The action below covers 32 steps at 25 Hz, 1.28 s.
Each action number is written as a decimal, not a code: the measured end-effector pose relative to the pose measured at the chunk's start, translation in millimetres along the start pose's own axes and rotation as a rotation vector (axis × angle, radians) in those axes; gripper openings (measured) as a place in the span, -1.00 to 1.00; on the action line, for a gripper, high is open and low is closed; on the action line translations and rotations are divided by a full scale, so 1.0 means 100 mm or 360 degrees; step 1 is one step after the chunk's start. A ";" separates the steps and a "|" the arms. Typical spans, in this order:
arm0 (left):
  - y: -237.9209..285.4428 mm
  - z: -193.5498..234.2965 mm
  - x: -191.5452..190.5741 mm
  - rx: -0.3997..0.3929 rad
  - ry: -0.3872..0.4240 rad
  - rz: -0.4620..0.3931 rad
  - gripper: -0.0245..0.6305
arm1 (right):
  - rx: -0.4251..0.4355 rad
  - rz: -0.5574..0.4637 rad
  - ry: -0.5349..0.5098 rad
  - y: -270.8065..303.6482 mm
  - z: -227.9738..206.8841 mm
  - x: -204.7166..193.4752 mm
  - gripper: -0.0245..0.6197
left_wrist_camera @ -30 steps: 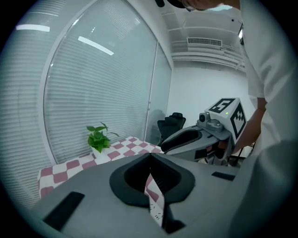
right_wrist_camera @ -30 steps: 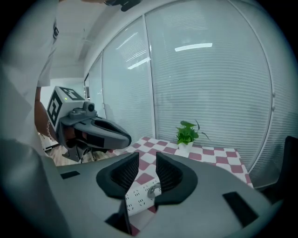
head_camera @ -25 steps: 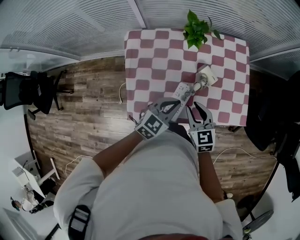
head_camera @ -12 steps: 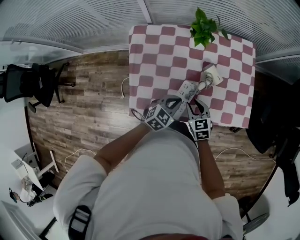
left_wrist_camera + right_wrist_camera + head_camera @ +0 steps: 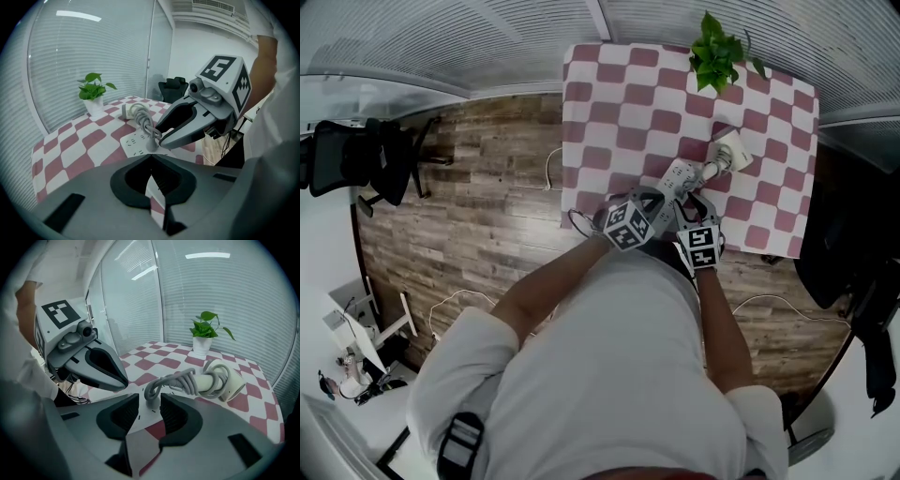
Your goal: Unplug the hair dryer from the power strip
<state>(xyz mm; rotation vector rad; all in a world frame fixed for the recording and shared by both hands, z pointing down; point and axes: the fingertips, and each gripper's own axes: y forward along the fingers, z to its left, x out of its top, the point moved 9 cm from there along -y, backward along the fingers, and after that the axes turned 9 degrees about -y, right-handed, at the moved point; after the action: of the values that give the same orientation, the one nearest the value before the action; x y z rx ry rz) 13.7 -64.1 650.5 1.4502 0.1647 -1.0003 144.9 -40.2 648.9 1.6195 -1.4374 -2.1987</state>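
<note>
Hair dryer (image 5: 232, 383), cream, lies with grey cord (image 5: 187, 380) coiled round its handle.

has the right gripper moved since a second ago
Yes. The right gripper has come down toward the power strip on the table; its jaws have just been opening, the dryer's cord just ahead, not gripped.

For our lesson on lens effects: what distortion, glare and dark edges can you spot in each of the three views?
Head view: strong fisheye, blinds and floor edges bow; even light. Left gripper view: black corners, lamp glare on the window. Right gripper view: black corners, glare streak up top.
</note>
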 end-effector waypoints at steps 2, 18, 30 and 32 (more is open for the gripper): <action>0.08 0.00 -0.02 -0.0009 0.0013 0.0038 -0.83 | 0.0001 0.0012 -0.0008 0.06 -0.02 -0.01 -0.51; 0.32 0.01 -0.08 -0.0002 -0.0018 0.0225 -0.83 | 0.0032 0.0024 -0.0079 0.35 -0.07 -0.09 -0.52; 0.37 -0.03 0.00 0.0030 0.0029 0.0398 -0.83 | 0.0053 -0.0033 0.0070 0.26 -0.10 0.00 -0.53; 0.38 -0.01 0.01 0.0013 0.0010 0.0419 -0.83 | 0.0051 -0.0065 0.0082 0.23 -0.12 0.07 -0.53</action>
<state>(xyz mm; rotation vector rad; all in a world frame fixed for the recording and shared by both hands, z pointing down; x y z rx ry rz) 38.9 -70.5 677.8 1.4401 -0.0259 -0.7819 141.1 -64.7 659.5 1.7173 -1.4462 -2.1485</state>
